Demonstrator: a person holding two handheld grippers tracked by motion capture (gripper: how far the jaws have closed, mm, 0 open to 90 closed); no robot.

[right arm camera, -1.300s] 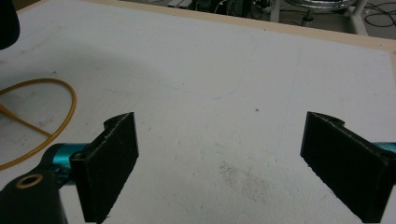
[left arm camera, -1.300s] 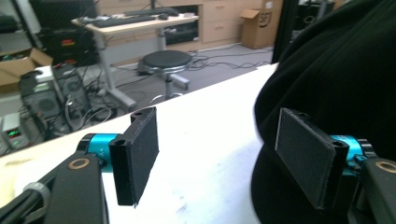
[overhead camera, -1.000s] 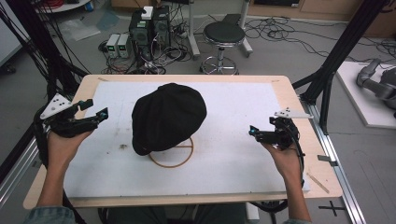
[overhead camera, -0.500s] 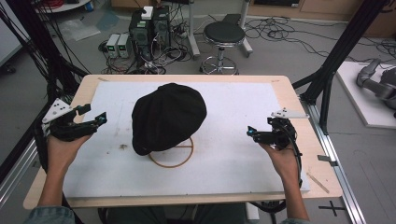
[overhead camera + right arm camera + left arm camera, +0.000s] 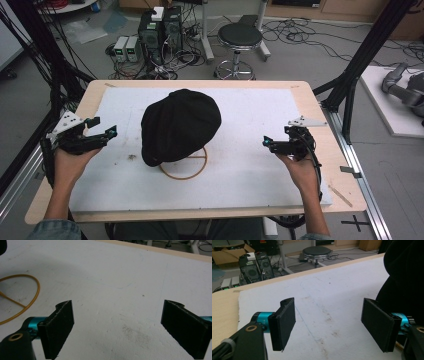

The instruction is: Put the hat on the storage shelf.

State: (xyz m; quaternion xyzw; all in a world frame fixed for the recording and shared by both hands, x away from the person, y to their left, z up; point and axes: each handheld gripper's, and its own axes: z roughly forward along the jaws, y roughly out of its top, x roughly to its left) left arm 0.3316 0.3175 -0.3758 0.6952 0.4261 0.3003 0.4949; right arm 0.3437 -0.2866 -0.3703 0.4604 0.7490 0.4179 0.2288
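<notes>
A black flat cap point(image 5: 180, 127) lies at the middle of the white mat point(image 5: 260, 110), resting partly over a thin wooden ring point(image 5: 186, 172). My left gripper point(image 5: 103, 127) hovers at the mat's left edge, pointing toward the cap, apart from it. Its jaws stand wide open with bare mat between them point(image 5: 328, 312), and the cap point(image 5: 404, 277) looms at the right of the left gripper view. My right gripper point(image 5: 272, 141) is held over the mat's right part, also open and holding nothing point(image 5: 117, 315). The ring point(image 5: 30, 297) curves at the left of the right gripper view.
The mat lies on a wooden table point(image 5: 310, 95) with black frame posts point(image 5: 360, 65) at the right and left. Beyond the far edge stand a round stool point(image 5: 240, 37) and computer boxes point(image 5: 160, 27) among cables on the floor.
My left gripper has drifted slightly toward the near side of the table. The right gripper and the cap have stayed in place.
</notes>
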